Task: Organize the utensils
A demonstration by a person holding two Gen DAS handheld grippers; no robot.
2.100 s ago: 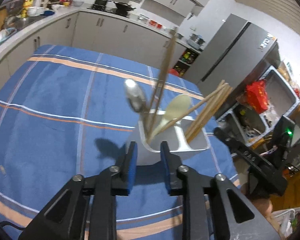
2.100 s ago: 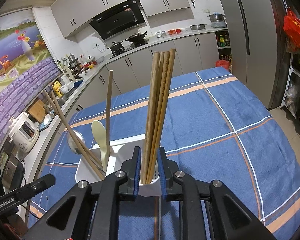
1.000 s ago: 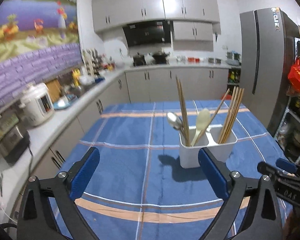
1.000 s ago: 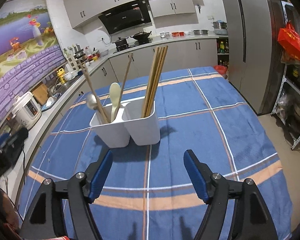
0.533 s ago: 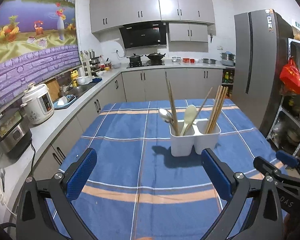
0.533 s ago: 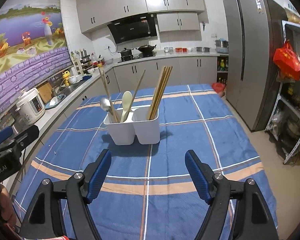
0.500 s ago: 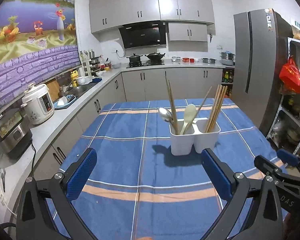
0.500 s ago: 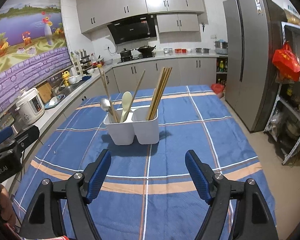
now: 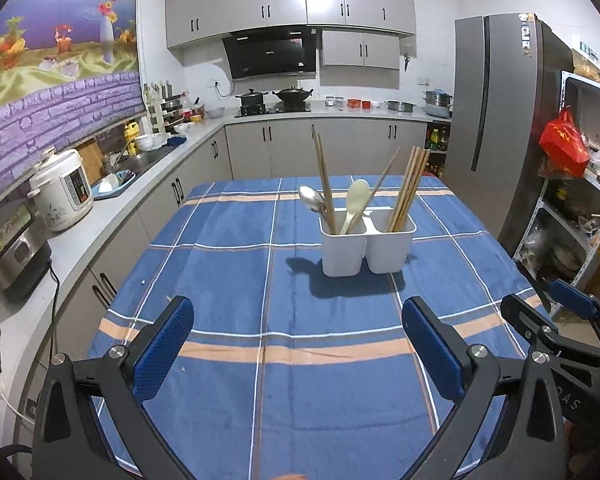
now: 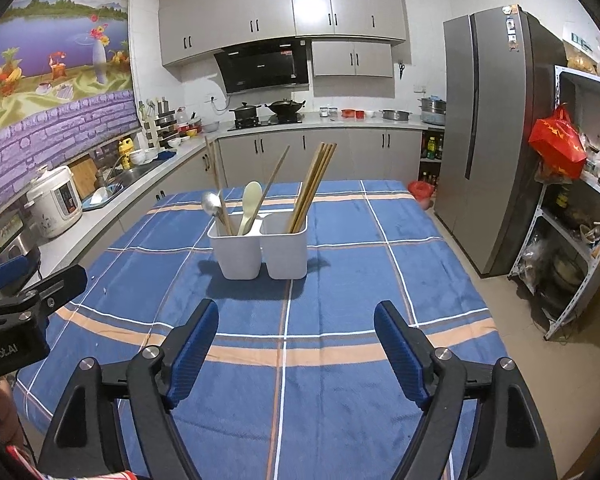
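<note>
While 2 spoons [image 9: 356, 200] share 1 holder [image 9: 366, 242], tongs [image 10: 296, 344] opening.

Left hand-held gripper [image 9: 298, 340] spread wide, empty; right hand-held gripper [image 10: 296, 338] opening, empty, both apparently angled downward.

The white plastic two-compartment utensil holder [image 10: 264, 248] is the only thing standing on the blue checked cloth of the worktop [image 10: 340, 344]. Wooden chopsticks [image 10: 310, 186] and spoons lean out above the holder's rim, fanning to its left and right, so room straight above the holder is crowded. The cloth in front of the holder and to both its sides lies bare. Both claws, spread wide, hang well short of the holder, nothing between their pads.
</note>
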